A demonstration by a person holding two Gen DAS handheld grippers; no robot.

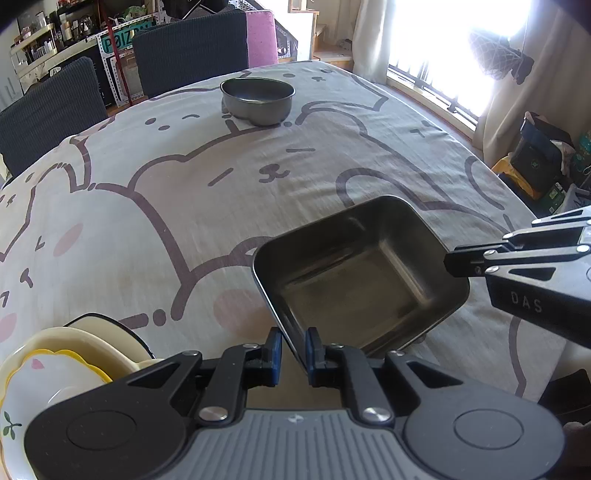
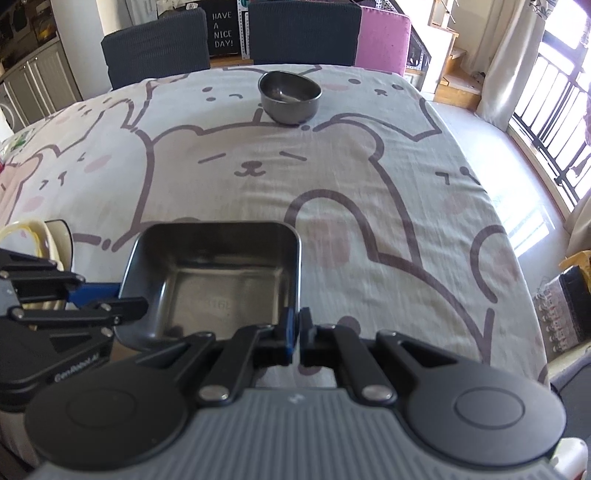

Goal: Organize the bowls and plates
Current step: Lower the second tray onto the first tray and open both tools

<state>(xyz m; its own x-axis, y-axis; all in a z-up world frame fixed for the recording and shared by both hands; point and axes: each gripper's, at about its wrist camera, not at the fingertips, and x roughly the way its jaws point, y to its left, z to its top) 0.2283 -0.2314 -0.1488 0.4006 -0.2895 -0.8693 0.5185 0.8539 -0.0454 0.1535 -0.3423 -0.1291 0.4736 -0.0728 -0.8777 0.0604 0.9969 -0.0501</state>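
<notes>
A square metal dish (image 1: pixel 362 273) is held just above the bear-print tablecloth by both grippers. My left gripper (image 1: pixel 294 347) is shut on its near-left rim; in the right wrist view the left gripper (image 2: pixel 122 304) clamps the dish's left wall. My right gripper (image 2: pixel 297 328) is shut on the near-right corner of the square dish (image 2: pixel 218 280); the left wrist view shows the right gripper (image 1: pixel 452 264) at the dish's right corner. A round metal bowl (image 1: pixel 258 99) (image 2: pixel 290 96) stands at the far end of the table. Stacked cream and yellow plates (image 1: pixel 55 365) (image 2: pixel 33 232) sit at the near left.
Dark chairs (image 1: pixel 188 48) (image 2: pixel 304 31) and a pink cushion (image 2: pixel 384 42) line the far edge of the table. A bright window and curtain (image 1: pixel 517 92) are to the right, with bags on the floor (image 1: pixel 543 162). The tablecloth (image 2: pixel 258 170) spans the table.
</notes>
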